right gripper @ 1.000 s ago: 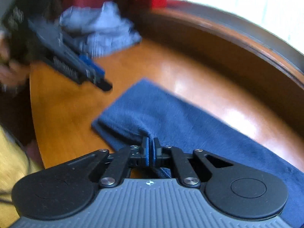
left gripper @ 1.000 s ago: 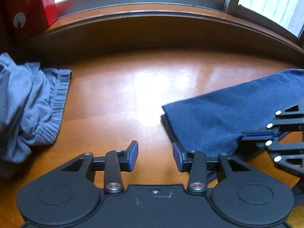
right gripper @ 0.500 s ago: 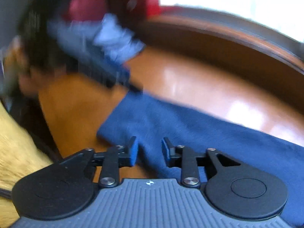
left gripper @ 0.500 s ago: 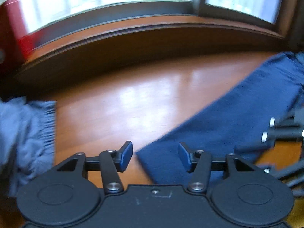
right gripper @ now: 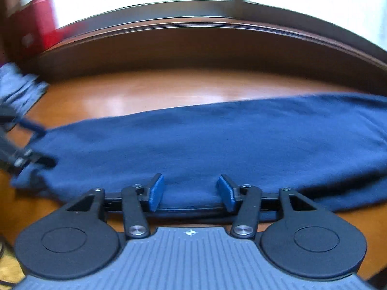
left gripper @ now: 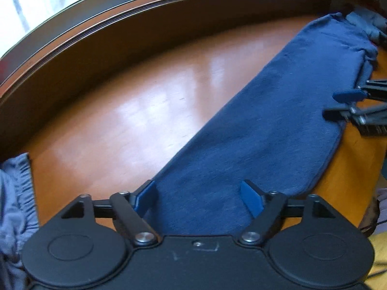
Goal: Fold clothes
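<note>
Navy cloth, folded to a long band, lies flat across the wooden counter; one second ago my right claw pinched its near edge, and now both it and my left claw stand spread, holding nothing. Released fold, I judge; both claws are poised at the band's edges. Legible writing: none.

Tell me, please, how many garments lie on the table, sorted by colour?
Dark blue garment: 1
Light blue-grey garment: 1
Grey garment, partly in view at the far end: 1
Total: 3
</note>
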